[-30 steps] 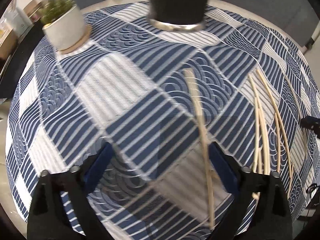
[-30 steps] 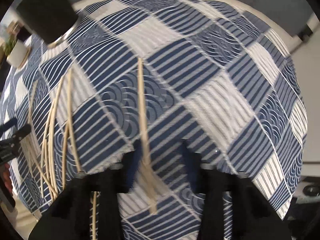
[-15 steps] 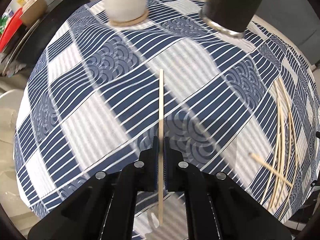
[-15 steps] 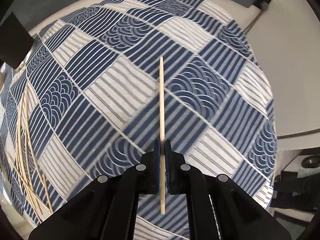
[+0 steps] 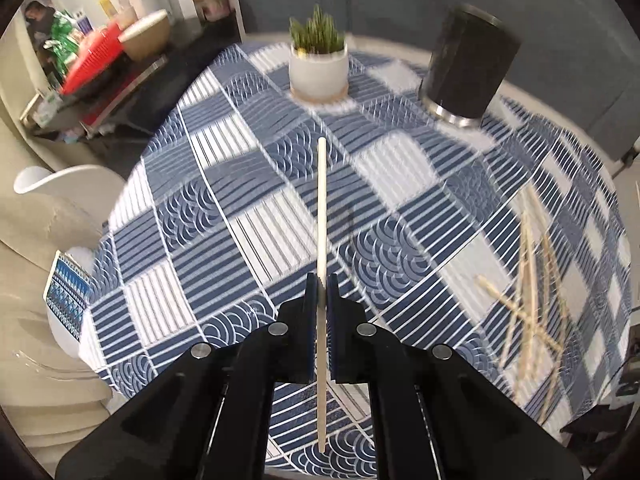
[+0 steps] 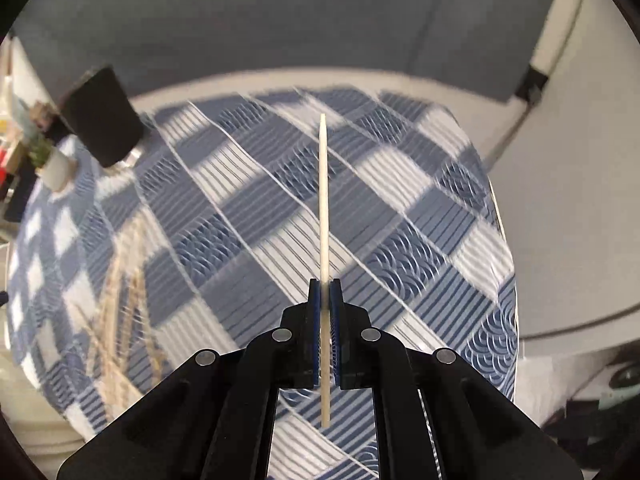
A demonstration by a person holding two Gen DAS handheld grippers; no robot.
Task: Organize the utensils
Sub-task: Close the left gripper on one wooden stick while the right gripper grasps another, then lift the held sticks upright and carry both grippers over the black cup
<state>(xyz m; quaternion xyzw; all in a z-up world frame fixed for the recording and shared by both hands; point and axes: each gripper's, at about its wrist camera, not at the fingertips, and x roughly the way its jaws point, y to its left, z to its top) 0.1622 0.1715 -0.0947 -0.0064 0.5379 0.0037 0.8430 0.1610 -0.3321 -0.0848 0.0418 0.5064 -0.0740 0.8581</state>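
Note:
My left gripper (image 5: 321,284) is shut on a pale wooden chopstick (image 5: 321,208) that points forward, held above the blue-and-white patterned tablecloth (image 5: 240,240). My right gripper (image 6: 325,288) is shut on another chopstick (image 6: 324,200), also raised above the cloth. A black cylindrical utensil holder (image 5: 466,66) stands at the far right of the table; it also shows in the right wrist view (image 6: 102,120) at the far left. Several loose chopsticks (image 5: 532,288) lie in a pile on the cloth; the pile shows blurred in the right wrist view (image 6: 120,280).
A white pot with a green plant (image 5: 319,68) stands on a coaster at the table's far edge. A side counter with a red item and a bowl (image 5: 120,52) is at the left. A white chair (image 5: 60,192) stands by the table's left edge.
Both grippers closed on a chopstick each and lifted them off the cloth. Both views have tilted up, so the holder and plant now show further ahead.

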